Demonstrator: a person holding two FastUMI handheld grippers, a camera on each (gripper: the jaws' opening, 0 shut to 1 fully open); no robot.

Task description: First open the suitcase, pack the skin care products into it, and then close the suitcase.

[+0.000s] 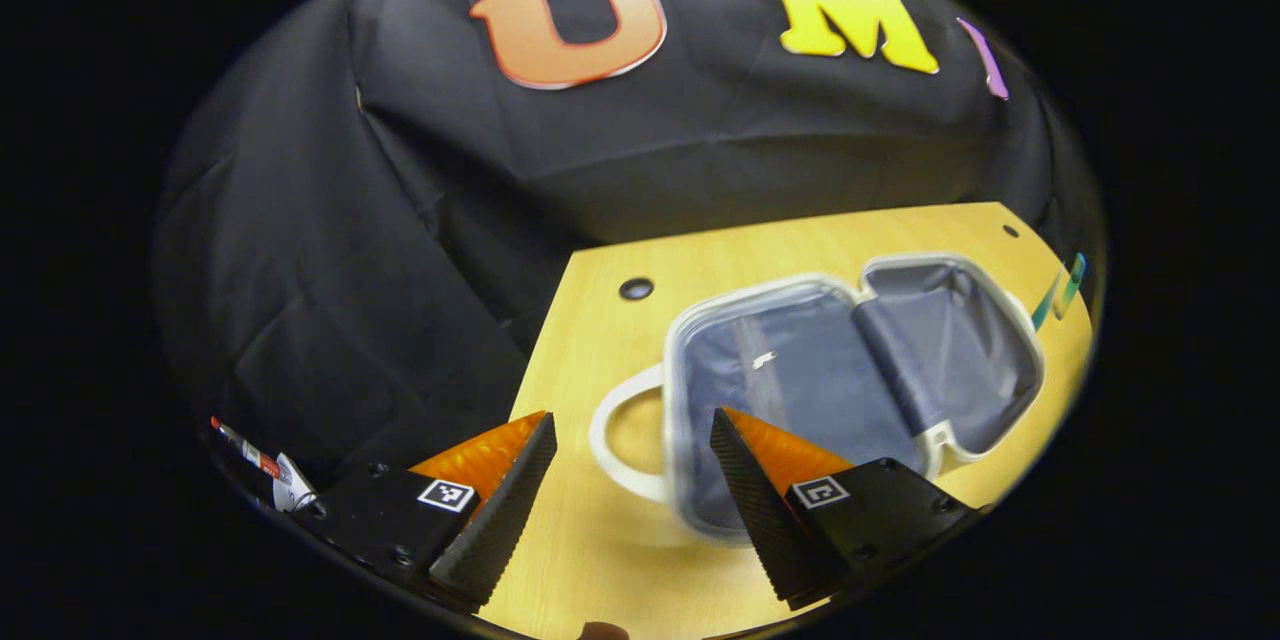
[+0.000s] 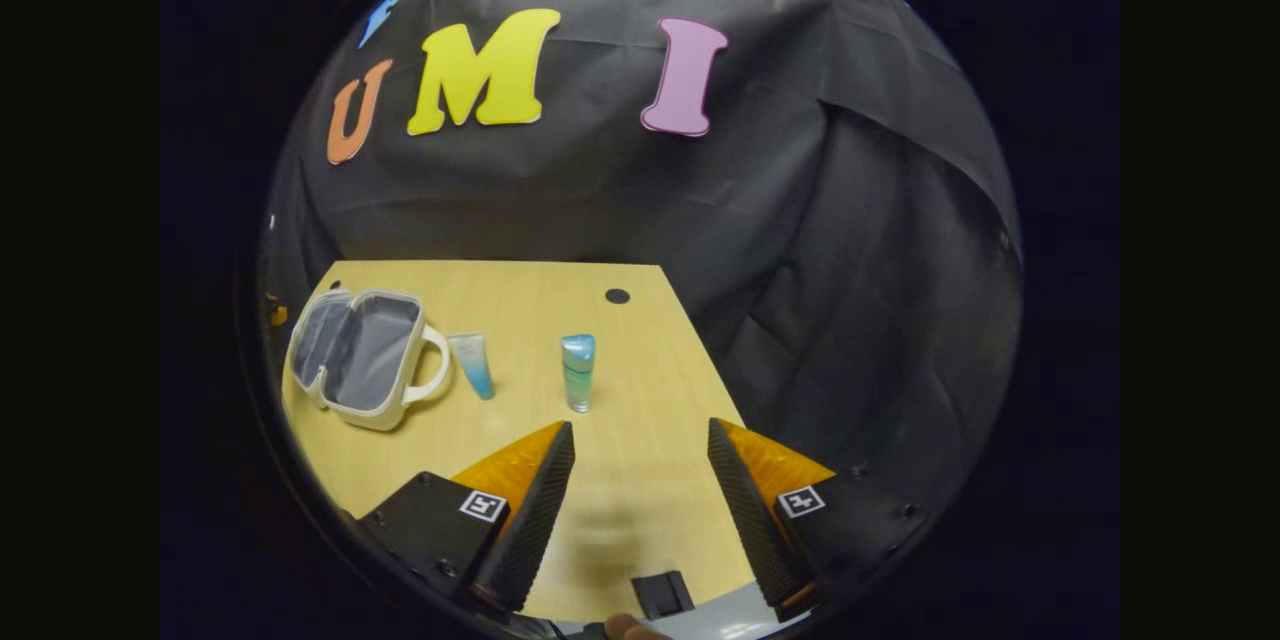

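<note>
**Suitcase open on the table, both grippers empty**

The wooden table (image 2: 620,370) stands in front of the black cloth wall (image 2: 700,210) and carries everything. A dark round hole (image 2: 617,296) sits near its far edge.

The small suitcase (image 1: 850,360) lies flat on the table with its lid swung fully open, grey lining (image 1: 800,380) facing up and a pale loop handle (image 1: 620,440) sticking out at one end. In the right gripper view it lies at the table's far left (image 2: 355,355).

Two skin care tubes are outside the suitcase. One tube (image 2: 472,363) lies flat just beside the handle. The other tube (image 2: 578,372) stands upright on its cap, a little apart towards the table's middle.

The left gripper (image 1: 632,480) hangs over the table close to the handle, fingers spread and holding nothing. The right gripper (image 2: 640,480) hovers above bare table, well short of the upright tube, fingers likewise parted and empty.
</note>
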